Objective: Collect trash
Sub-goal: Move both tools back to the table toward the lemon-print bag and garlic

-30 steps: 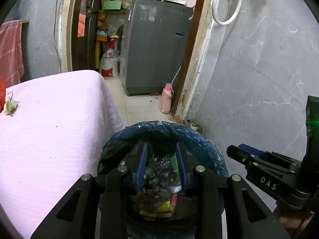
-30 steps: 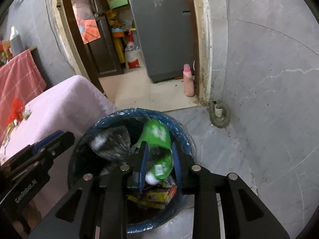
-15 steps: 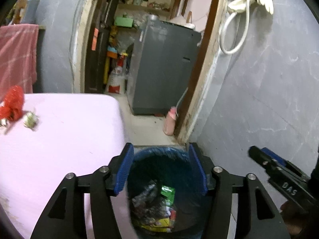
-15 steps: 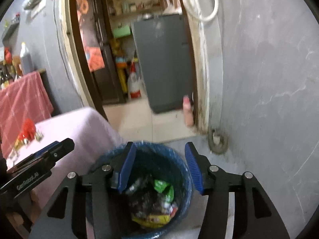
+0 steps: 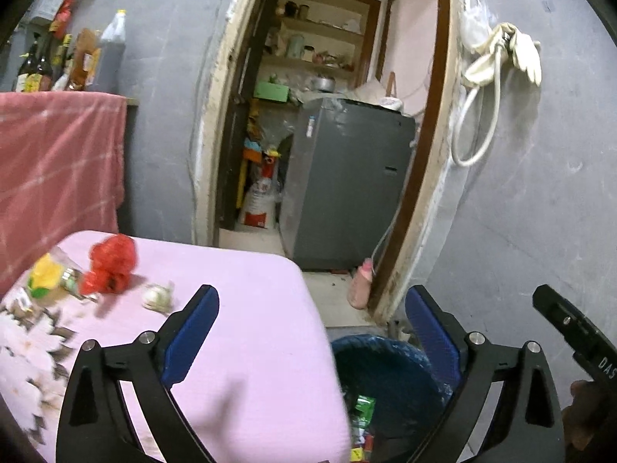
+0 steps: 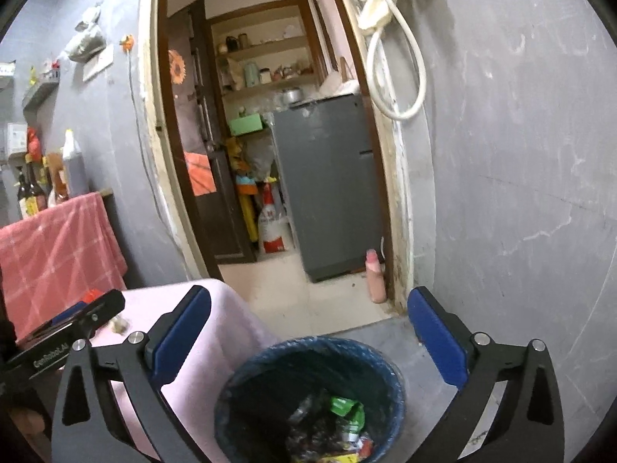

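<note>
Both grippers have risen, jaws spread wide; trash bin [image 6: 308, 397] below.

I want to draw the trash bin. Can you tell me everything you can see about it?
The trash bin is round and stands upright on the grey floor, right beside the table with the pink cloth. A crinkly blue plastic bag lines it and folds over the rim. Its top is open, with no lid in sight. Inside lies a pile of wrappers, with a green wrapper on top and yellow and red ones below. Neither gripper touches it.
</note>
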The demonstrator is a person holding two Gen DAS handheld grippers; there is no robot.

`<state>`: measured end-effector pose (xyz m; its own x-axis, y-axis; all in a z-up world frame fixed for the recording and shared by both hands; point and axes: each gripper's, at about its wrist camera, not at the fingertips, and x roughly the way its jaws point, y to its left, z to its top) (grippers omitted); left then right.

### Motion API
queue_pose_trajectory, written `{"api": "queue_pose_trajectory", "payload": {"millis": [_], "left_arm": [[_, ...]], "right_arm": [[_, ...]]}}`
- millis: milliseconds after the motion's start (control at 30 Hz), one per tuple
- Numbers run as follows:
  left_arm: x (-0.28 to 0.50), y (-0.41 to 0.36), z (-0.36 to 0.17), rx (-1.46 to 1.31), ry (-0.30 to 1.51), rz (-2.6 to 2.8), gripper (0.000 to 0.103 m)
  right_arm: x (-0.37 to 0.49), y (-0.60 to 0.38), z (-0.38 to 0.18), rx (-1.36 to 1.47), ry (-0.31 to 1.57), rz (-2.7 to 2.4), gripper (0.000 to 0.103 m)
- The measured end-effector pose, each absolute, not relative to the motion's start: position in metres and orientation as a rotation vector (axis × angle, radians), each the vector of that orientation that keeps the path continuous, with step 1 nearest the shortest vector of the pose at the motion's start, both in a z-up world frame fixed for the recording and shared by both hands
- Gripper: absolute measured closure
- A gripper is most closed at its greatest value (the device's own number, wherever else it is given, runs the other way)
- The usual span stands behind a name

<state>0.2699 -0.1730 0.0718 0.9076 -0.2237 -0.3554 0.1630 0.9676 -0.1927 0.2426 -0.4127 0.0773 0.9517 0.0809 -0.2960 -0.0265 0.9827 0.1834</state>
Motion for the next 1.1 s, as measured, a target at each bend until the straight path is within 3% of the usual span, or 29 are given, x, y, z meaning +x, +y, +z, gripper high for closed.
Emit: {"api": "queue_pose_trajectory", "payload": {"millis": [467, 1100], "left_arm": [[0.237, -0.072, 0.088, -0.133, 0.346, -0.049, 0.004], [0.235, 0.072, 0.048, -0.145, 0.4, 0.182, 0.004]], "right_arm": [[0.234, -0.326, 0.101, 0.157, 0.254, 0.174, 0.0], [0.279, -0.201, 0.073, 0.122, 0.324, 0.373, 0.0]]}}
